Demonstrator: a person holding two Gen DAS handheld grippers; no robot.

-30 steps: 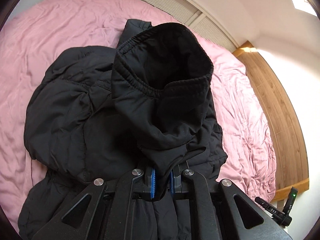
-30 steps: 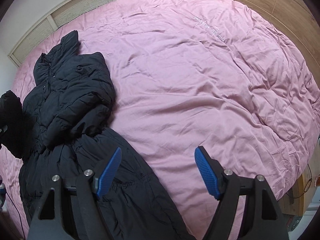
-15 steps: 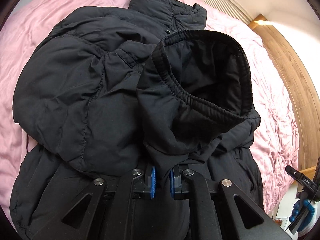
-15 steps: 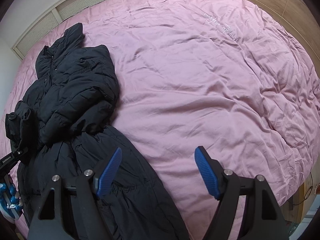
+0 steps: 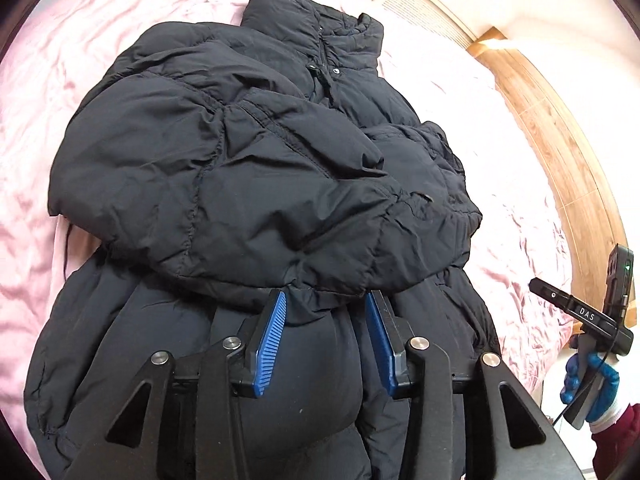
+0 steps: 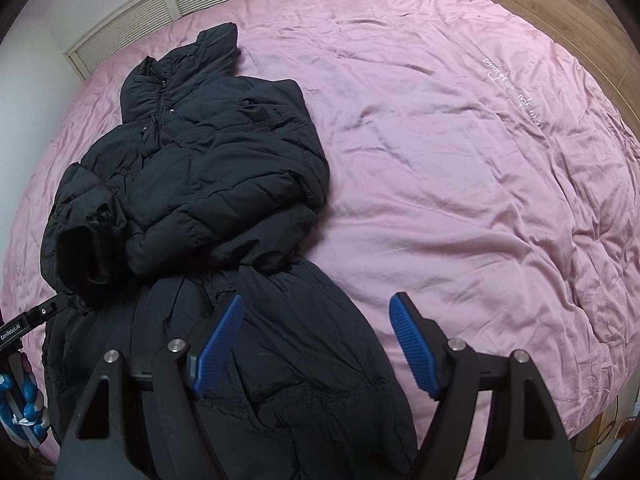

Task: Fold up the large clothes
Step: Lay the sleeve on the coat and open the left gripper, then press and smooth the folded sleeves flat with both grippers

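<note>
Black, quilted and matte, the long puffer coat [image 5: 248, 184] lay on the pink duvet [image 6: 460, 184] toward the bed's left side as the right wrist view showed it, collar end farthest from both cameras. Nearest the left wrist camera, the left gripper [image 5: 325, 304] hovered over the coat's lower half; its blue ribbed pads had just been opening and stood apart, with nothing pinched between them, only the coat's surface below. Just beyond the pads, a sleeve [image 5: 280, 216] lay folded across the chest, its gathered cuff end reaching the coat's right edge. Farther on came the snap-fastened front placket and the stand-up collar [image 5: 316, 16].

The right gripper [image 6: 316, 312] hung with its pads wide apart and empty, the left pad over the coat's skirt and the right pad over bare duvet. From there the whole garment showed: a flared, creased hem portion close by, the bulkier folded torso beyond, and the sleeve's dark open cuff [image 6: 84, 248] at the coat's left edge.

Only the right wrist view showed white stitched lettering [image 6: 512, 88] on the duvet and the slatted headboard [image 6: 132, 28]. Only the left wrist view showed a hand in a blue glove [image 5: 592, 384] holding the other tool's handle, and the wooden bed frame [image 5: 560, 152].
</note>
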